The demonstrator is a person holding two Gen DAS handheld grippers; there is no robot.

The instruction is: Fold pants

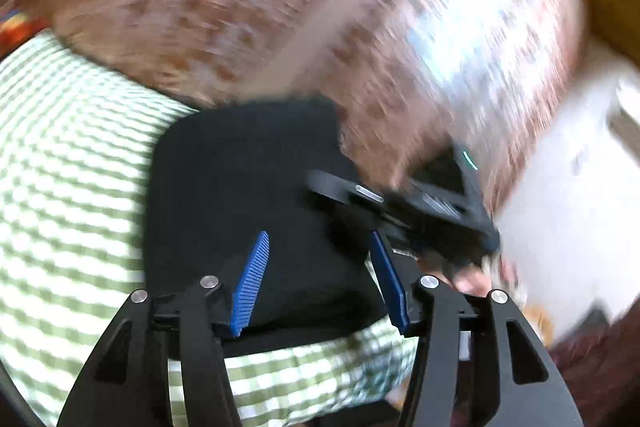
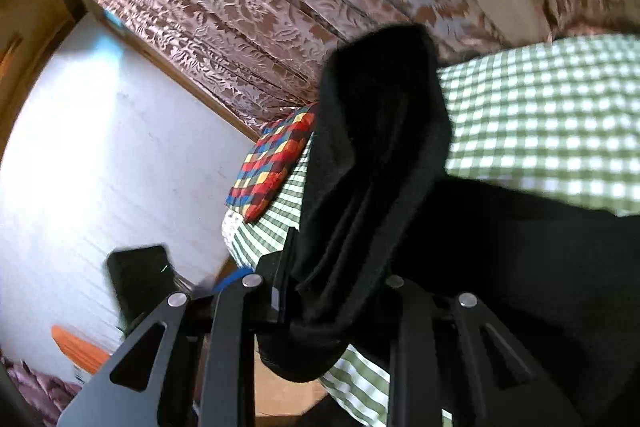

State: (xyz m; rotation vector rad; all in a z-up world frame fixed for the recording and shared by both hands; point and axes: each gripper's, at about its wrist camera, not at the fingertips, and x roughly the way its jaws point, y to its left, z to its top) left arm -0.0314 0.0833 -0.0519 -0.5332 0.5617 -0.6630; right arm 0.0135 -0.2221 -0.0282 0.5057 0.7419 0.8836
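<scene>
Left wrist view: blurred by motion. Left gripper (image 1: 320,279) with its blue pads (image 1: 252,283) standing apart, nothing pressed between them, hanging just above the black pants (image 1: 248,187). Pants folded into a compact dark block on the green-checked sheet (image 1: 60,187), near that sheet's edge closest to the camera; a strip of check visible below the block. Right gripper (image 1: 404,203) at the block's right side, dark and smeared, a hand (image 1: 472,281) partly seen beneath it. Brown patterned curtain (image 1: 200,7) behind, white wall (image 1: 560,207) to the right.

Right wrist view: right gripper (image 2: 320,303) clamped together on a thick fold of the pants (image 2: 376,155), cloth bunched between the jaws and lifted up in a tall flap. Rest of the garment spread dark across the sheet (image 2: 540,115) to the right. Multicoloured checked cushion (image 2: 276,163) at the sheet's far corner, against the curtain (image 2: 240,7). Left gripper (image 2: 140,279) dim at lower left before the wall (image 2: 100,147).
</scene>
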